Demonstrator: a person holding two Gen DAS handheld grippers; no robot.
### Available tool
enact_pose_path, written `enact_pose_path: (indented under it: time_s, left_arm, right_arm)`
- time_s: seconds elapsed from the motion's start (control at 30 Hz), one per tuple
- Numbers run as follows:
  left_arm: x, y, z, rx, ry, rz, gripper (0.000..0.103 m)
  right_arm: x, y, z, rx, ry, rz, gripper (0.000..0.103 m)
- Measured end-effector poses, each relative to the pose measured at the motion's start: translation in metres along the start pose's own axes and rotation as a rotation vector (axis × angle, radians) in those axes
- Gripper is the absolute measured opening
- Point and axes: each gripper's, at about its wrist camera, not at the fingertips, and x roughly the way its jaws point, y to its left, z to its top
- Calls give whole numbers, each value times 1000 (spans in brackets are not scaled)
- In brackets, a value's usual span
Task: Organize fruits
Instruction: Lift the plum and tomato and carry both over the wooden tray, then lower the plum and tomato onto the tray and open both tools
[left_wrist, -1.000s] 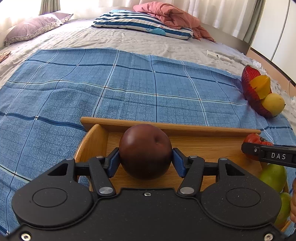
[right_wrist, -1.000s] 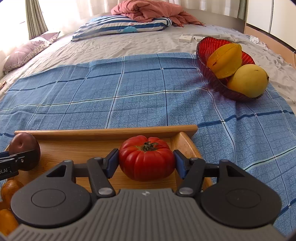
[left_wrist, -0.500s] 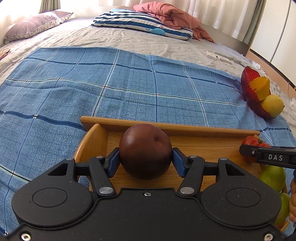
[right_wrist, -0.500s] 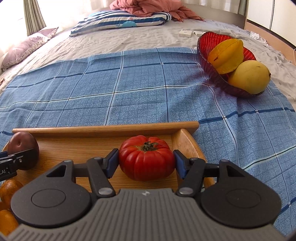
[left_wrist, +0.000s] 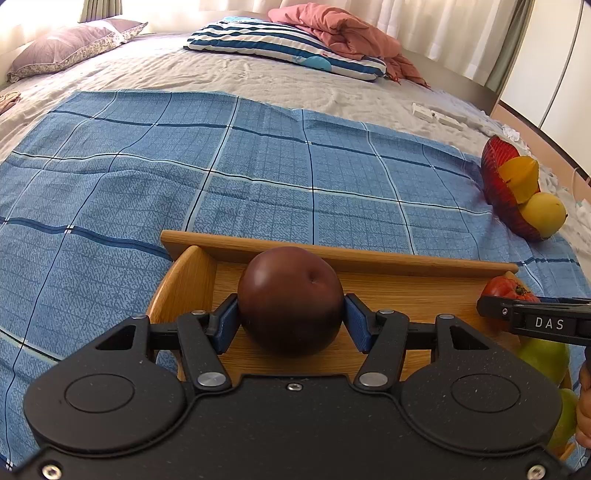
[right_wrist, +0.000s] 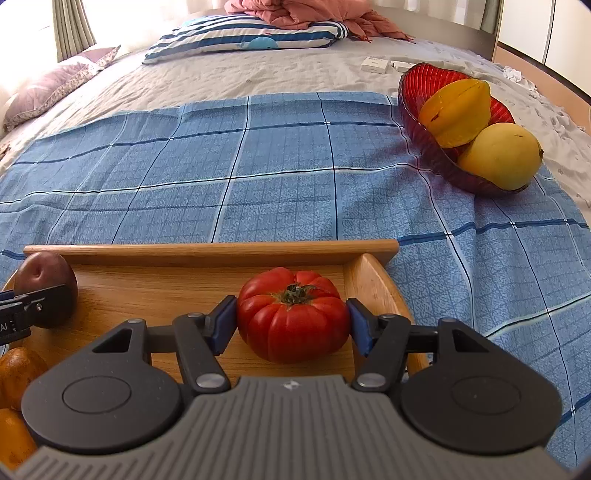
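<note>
Two fruits gripped over wooden tray (right_wrist: 207, 251): dark plum (left_wrist: 290, 301) clamped by left gripper (left_wrist: 290, 325), tomato (right_wrist: 291, 314) by right gripper (right_wrist: 291, 325), presumably for transfer to red bowl (right_wrist: 424, 110).

My right gripper (right_wrist: 291, 319) clamps a ribbed red tomato (right_wrist: 291, 314) at the wooden tray's (right_wrist: 207, 249) right end; a dark plum (right_wrist: 46, 275) sits at its far-left corner.
</note>
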Motion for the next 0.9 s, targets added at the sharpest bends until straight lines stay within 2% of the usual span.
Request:
enact_pose_path:
  time_s: [0.23, 0.37, 0.57, 0.63, 0.73, 0.8, 0.9]
  left_arm:
    - [1, 1, 1, -18, 4, -4, 58]
    - [0, 1, 1, -12, 3, 0, 58]
    - [-2, 0, 0, -8, -3, 9, 59]
    - [-5, -1, 0, 6, -17, 24, 62]
    - [-13, -5, -1, 47, -75, 52, 74]
    - [-20, -5, -1, 55, -103, 37, 83]
    - [-27, -4, -1, 47, -120, 21, 87]
  right_arm:
    - [0, 0, -1, -4, 5, -2, 67]
    - [1, 1, -1, -5, 16, -3, 75]
    - [0, 1, -1, -7, 9, -3, 75]
    - [-2, 1, -2, -8, 2, -2, 77]
    - [-4, 1, -3, -11, -11, 0, 79]
    - [-5, 1, -3, -11, -12, -1, 81]
    - [-7, 1, -3, -14, -22, -4, 84]
